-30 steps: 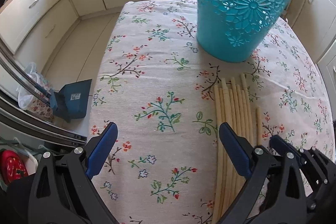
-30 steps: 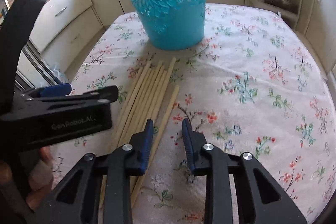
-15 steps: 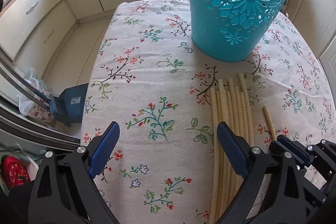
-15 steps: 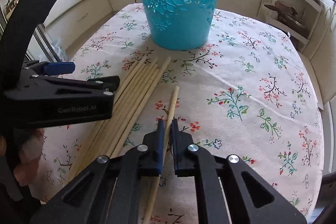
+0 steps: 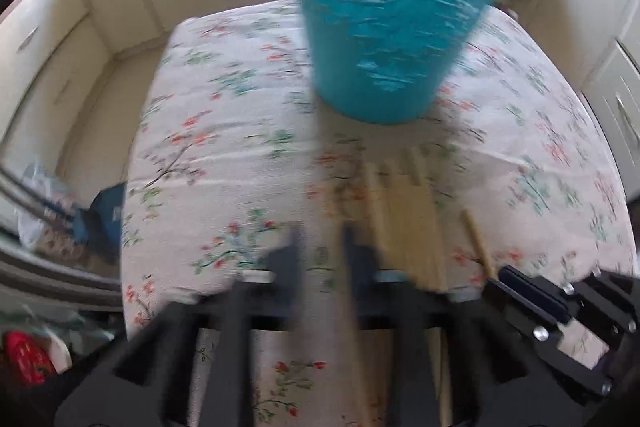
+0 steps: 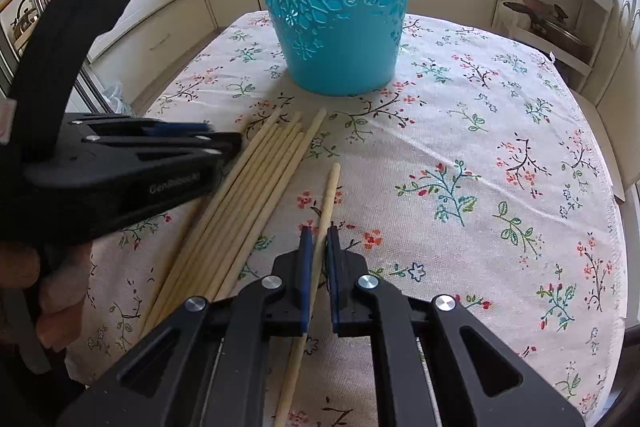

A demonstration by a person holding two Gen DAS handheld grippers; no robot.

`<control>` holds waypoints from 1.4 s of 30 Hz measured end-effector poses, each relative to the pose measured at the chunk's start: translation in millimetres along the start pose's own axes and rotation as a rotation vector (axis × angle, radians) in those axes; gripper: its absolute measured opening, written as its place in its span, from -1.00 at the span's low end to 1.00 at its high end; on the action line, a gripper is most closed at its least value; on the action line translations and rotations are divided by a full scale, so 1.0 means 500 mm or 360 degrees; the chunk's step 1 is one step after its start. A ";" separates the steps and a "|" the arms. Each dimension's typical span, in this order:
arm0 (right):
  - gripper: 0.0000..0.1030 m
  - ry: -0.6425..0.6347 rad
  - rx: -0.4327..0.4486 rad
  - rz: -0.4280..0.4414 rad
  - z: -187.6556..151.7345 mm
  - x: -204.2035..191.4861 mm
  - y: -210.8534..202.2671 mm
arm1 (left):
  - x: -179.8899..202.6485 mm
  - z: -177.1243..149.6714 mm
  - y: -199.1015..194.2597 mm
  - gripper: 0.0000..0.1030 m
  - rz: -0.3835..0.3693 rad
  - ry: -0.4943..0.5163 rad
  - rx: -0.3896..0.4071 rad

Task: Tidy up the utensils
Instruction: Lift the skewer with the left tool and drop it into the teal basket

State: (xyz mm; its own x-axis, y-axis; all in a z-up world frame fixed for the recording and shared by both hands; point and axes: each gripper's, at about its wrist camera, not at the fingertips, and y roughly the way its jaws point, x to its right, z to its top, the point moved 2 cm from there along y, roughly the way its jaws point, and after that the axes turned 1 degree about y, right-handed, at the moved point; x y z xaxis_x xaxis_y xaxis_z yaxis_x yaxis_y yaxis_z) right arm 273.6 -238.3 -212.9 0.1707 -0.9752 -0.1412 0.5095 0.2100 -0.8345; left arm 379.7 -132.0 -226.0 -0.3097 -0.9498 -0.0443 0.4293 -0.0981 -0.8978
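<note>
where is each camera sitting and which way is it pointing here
Left wrist: rides on the left tool, looking forward over the floral tablecloth toward the teal basket; its own blurred black fingers show, narrowly apart, and the right tool's tip at lower right.
Right wrist: rides on the right tool, facing the same basket; its fingers are closed on a single chopstick, with the left tool and the person's hand at left.
Shared: basket, tablecloth, the chopstick bundle, the single chopstick.

Right claw nearly closed, left claw blurred with fingers close together
</note>
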 end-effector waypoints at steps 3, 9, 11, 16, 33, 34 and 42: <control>-0.84 0.0024 -0.0003 0.0009 0.000 0.002 0.000 | 0.007 -0.006 -0.010 -0.91 -0.0089 0.0069 -0.0079; -0.84 0.0092 -0.0025 0.0059 0.000 0.011 0.000 | -0.070 0.060 -0.220 -0.91 -0.0261 -0.0073 0.0175; -0.84 0.0095 -0.0024 0.0063 -0.001 0.011 0.000 | -0.086 0.113 -0.313 -0.91 -0.0257 -0.0093 0.0374; -0.83 0.0108 -0.0023 0.0076 -0.002 0.009 0.001 | -0.068 0.252 -0.441 -0.90 -0.0232 -0.0148 0.0902; -0.80 0.0053 0.0001 0.0054 -0.001 0.006 0.004 | -0.031 0.396 -0.228 -0.90 0.0077 -0.0298 0.1079; -0.80 0.0056 0.0000 0.0057 0.000 0.006 0.005 | -0.025 0.388 -0.223 -0.90 0.0079 -0.0279 0.1050; -0.81 0.0091 -0.0035 0.0089 -0.001 0.019 0.001 | -0.057 0.293 -0.193 -0.12 0.0121 -0.0212 0.0837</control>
State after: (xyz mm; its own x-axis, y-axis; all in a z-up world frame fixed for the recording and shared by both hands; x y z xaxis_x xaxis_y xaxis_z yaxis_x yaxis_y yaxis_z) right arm 275.0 -247.5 -214.7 0.1496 -0.9645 -0.2178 0.4818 0.2635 -0.8358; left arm 471.5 -139.1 -73.7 -0.1656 -0.9861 -0.0141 0.8232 -0.1303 -0.5526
